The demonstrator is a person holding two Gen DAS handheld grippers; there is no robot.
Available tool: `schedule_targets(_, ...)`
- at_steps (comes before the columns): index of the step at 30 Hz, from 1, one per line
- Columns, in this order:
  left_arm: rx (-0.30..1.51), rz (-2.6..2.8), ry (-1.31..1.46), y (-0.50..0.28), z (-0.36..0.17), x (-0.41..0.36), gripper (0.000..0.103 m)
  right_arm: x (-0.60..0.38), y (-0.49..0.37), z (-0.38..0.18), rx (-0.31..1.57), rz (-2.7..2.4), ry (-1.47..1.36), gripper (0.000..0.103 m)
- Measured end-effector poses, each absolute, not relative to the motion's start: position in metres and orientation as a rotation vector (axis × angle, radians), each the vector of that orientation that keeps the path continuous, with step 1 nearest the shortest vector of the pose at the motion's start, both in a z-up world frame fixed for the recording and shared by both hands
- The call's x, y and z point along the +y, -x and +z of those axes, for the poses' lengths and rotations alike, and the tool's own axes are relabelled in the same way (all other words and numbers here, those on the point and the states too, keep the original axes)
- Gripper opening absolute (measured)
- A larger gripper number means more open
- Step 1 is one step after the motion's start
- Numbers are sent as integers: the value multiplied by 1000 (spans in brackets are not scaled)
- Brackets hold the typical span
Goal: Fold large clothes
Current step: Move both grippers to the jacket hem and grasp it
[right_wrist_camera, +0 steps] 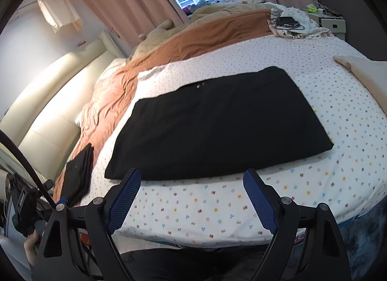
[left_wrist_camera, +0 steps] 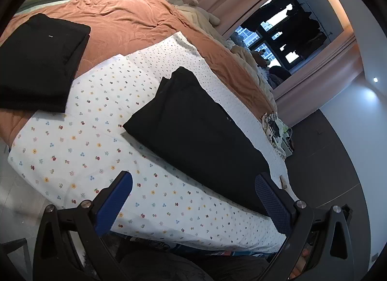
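Your left gripper [left_wrist_camera: 193, 198] stands with its jaws spread wide and nothing between them; the same holds for your right gripper [right_wrist_camera: 192, 196]. Both hang above the flowered sheet [left_wrist_camera: 79, 150], clear of the cloth.

The black garment [right_wrist_camera: 217, 124] lies as a long, partly folded panel across the sheet. In the right wrist view its near long edge sits just beyond both fingertips, spanning past each finger to either side. In the left wrist view the garment runs away from the right-hand finger, with one end just beyond that fingertip and none of it near the left-hand finger. A second black garment [left_wrist_camera: 41, 61], already folded, rests well beyond the left finger on the orange blanket [left_wrist_camera: 135, 17].

Risks, as I judge them:
- The panel looks several layers thick. If you pinch only the top layer at the near edge, the lower layers will stay behind and the fold will skew.
- The flowered sheet lies directly under that edge. If you come in too low, the pads will gather sheet together with garment.
- Your two grippers face the panel at different angles. If you lift the ends unevenly, the edges will not meet squarely.
- A cream item [right_wrist_camera: 362, 73] lies beyond the right finger in the right wrist view; a wide swing could catch it.
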State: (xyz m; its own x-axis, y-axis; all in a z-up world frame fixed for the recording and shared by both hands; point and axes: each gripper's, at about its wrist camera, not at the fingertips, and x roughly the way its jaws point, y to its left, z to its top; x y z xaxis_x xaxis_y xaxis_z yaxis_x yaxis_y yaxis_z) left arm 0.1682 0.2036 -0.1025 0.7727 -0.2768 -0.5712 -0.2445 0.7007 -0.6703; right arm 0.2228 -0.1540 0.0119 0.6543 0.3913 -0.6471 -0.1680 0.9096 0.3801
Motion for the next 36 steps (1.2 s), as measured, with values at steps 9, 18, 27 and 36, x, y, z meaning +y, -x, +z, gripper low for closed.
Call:
schedule_targets(9,748,-21,840,-175,-136,211,102,-111,-261,-13,878,306,-221,78)
schedule_targets(18,796,-9,898,-195,-170,231,95,-50,-321,-49,970,279,-89,63)
schedule_targets(27,811,18,925,-221,-180,250,95,-15,-380,-79,1021,212,-4,57)
schedule_targets(36,890,39,1002,-265,-216,254,79,6,-420,-98,1055,149,42,57)
